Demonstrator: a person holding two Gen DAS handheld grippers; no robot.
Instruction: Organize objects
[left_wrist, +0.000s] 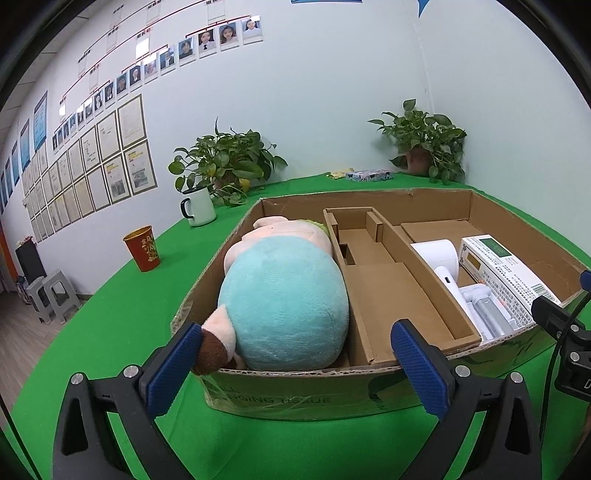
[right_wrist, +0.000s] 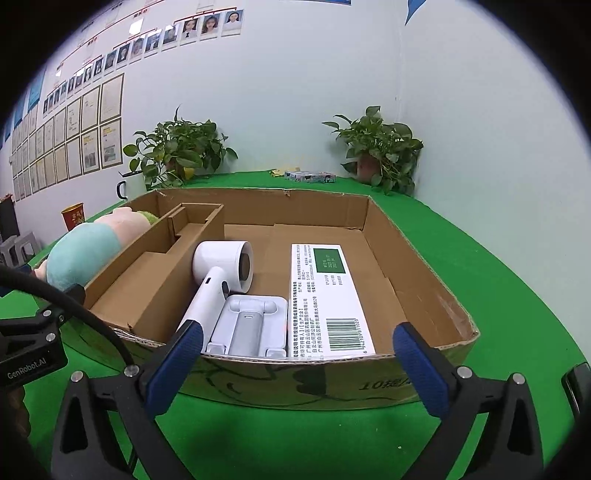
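An open cardboard box (left_wrist: 303, 387) (right_wrist: 424, 280) with dividers stands on the green table. A plush toy (left_wrist: 284, 306) (right_wrist: 79, 258) with a teal body lies in its left compartment. The right compartment holds a white hair dryer (right_wrist: 218, 273) (left_wrist: 441, 260), a white folding stand (right_wrist: 251, 321) (left_wrist: 487, 306) and a white-and-green carton (right_wrist: 327, 295) (left_wrist: 506, 273). My left gripper (left_wrist: 295, 369) is open at the box's near wall, nothing between its blue pads. My right gripper (right_wrist: 299, 365) is open too, empty, in front of the stand and carton.
On the table left of the box stand a white enamel mug (left_wrist: 199, 206) and a red paper cup (left_wrist: 142, 249). Two potted plants (left_wrist: 225, 162) (left_wrist: 424, 144) and a small patterned packet (left_wrist: 369, 175) sit by the far wall. Grey stools (left_wrist: 51, 295) stand on the floor.
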